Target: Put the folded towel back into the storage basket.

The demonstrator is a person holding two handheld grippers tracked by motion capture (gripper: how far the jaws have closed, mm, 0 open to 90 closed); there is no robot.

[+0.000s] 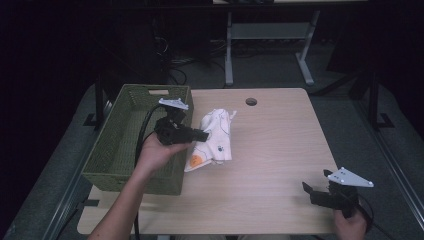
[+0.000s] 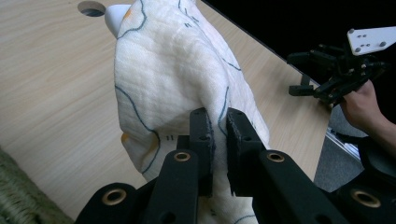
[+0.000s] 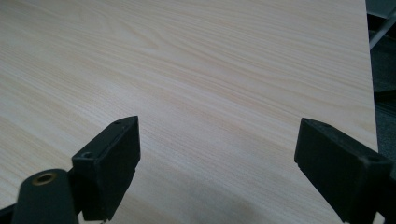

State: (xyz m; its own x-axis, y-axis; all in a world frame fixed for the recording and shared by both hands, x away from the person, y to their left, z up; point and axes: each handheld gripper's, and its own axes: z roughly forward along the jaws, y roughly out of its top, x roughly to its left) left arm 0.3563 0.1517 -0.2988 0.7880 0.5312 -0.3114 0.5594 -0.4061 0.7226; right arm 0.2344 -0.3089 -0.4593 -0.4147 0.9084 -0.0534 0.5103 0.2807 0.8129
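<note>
The left gripper (image 2: 217, 135) has its jaws nipped nearly together on a fold of the cloth (image 2: 177, 84), a thin ridge of fabric caught between the pads. From its own view you can see the weave: white, crinkled, gauzy, with thin blue outlines and a spot of orange printed on it. That looks light and very soft to me, nothing stiff in it at all, so I'd expect it to drape and sag wherever it isn't held, and to slide out of a shallow pinch. A bunched fold like the one gripped now seems the sensible place to take hold; a single flat layer would be harder to get under.

From above, the cloth (image 1: 214, 140) lies crumpled on the surface (image 1: 280, 150) just beside the green basket (image 1: 115, 145), touching or nearly touching its near wall. Its long axis runs away from the person, slightly toward the right, with a small pointed end at the far side aimed toward the round hole (image 1: 251, 102) in the surface and the orange patch at the near end.

Well apart, at the near right corner, the right gripper (image 1: 314, 192) hangs over bare wood, jaws spread wide and holding nothing.
</note>
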